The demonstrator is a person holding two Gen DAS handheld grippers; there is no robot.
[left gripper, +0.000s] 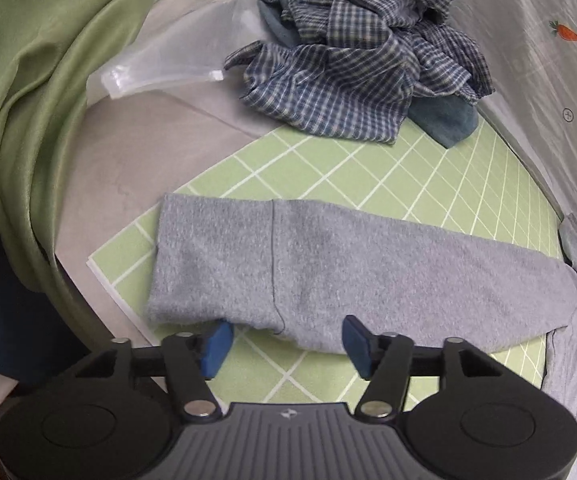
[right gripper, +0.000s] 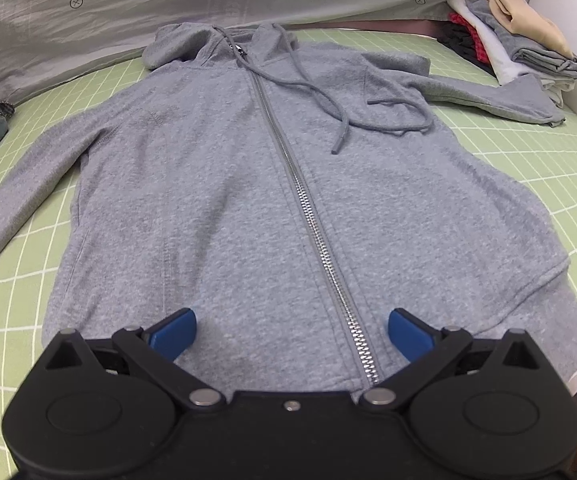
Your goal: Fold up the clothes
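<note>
The grey zip hoodie (right gripper: 224,184) lay flat, zipped, front up on the green grid mat (right gripper: 528,184), sleeves spread sideways. Folding well would likely mean bringing a sleeve (left gripper: 328,264) squarely across the chest. Left tool (left gripper: 284,344) and right tool (right gripper: 292,334) gaped wide, holding nothing.

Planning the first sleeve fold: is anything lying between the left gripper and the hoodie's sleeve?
Nothing visible. The left gripper is open right at the near edge of the grey sleeve, with only bare green mat around it. The crumpled plaid shirt lies well beyond the sleeve.
</note>
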